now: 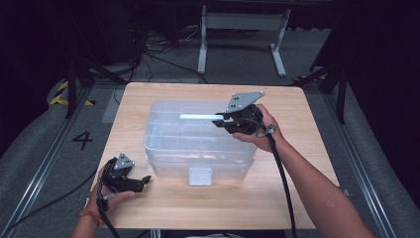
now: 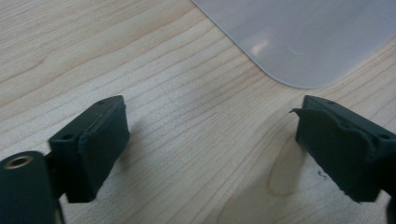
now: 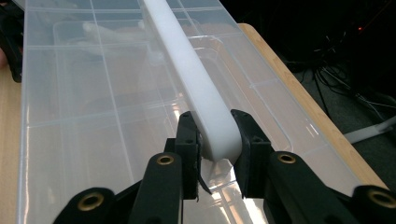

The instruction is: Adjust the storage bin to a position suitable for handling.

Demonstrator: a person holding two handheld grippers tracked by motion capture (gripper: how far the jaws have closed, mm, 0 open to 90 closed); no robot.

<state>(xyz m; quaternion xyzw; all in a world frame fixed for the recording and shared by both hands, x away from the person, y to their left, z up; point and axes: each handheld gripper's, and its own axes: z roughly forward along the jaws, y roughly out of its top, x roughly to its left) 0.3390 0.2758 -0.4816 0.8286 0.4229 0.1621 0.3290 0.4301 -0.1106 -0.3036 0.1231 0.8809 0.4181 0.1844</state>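
A clear plastic storage box (image 1: pixel 198 144) with a lid stands in the middle of the wooden table (image 1: pixel 277 198). A long white handle (image 1: pixel 198 117) lies along the lid's top. My right gripper (image 1: pixel 218 120) comes in from the right and is shut on the near end of this handle (image 3: pixel 187 70), with both pads (image 3: pixel 189 140) pressed against its sides. My left gripper (image 1: pixel 145 179) rests low over the table by the box's front left corner (image 2: pixel 299 42). Its jaws (image 2: pixel 210 135) stand wide open over bare wood, with nothing between them.
A pale latch (image 1: pixel 200 175) sits at the middle of the box's front wall. Through the lid, divider lines and a faint object inside (image 3: pixel 107 32) show. Beyond the table stand a white frame (image 1: pixel 242 29) and floor cables. A "4" (image 1: pixel 82 140) marks the floor at left.
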